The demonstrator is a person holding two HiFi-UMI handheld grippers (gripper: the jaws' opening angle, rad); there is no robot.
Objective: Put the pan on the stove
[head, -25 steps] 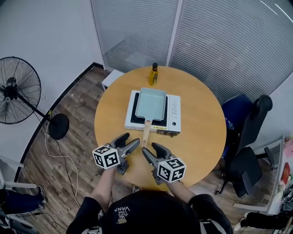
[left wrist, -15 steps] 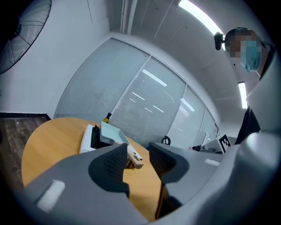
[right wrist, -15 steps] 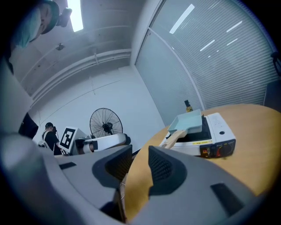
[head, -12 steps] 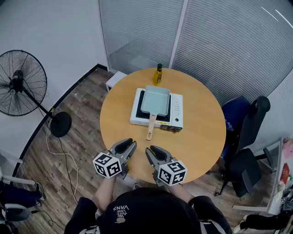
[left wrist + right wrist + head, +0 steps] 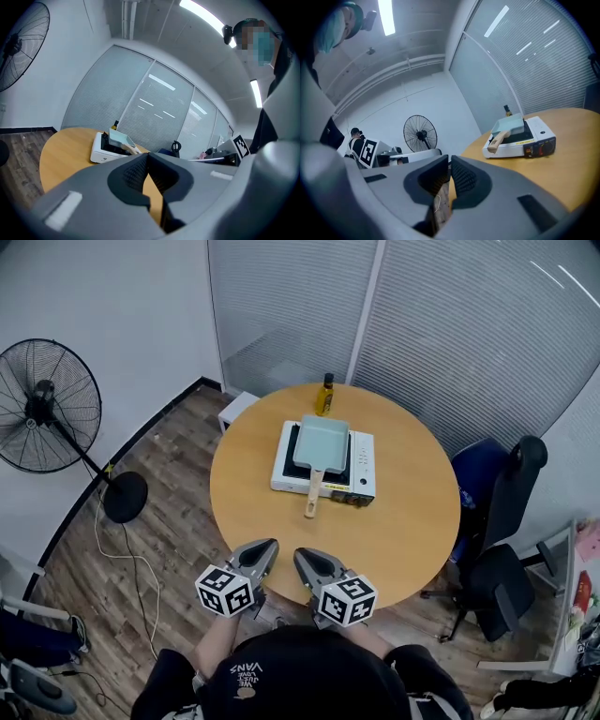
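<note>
Pan [image 5: 322, 442] on stove [image 5: 362, 467], handle [image 5: 313, 498] lengthwise toward person [image 5: 300, 673]; left gripper [image 5: 267, 546] closed, empty; right gripper [image 5: 302, 557] jaws just closing together, empty.

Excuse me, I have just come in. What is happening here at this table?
A person at the round table holds a gripper in each hand. The light blue pan already sits on the white stove, its wooden handle pointing toward the person. Neither gripper touches it: the left gripper and the right gripper are both at the near edge of the table. The fingers of both have just been closing, with nothing between them. The task looks done.
</note>
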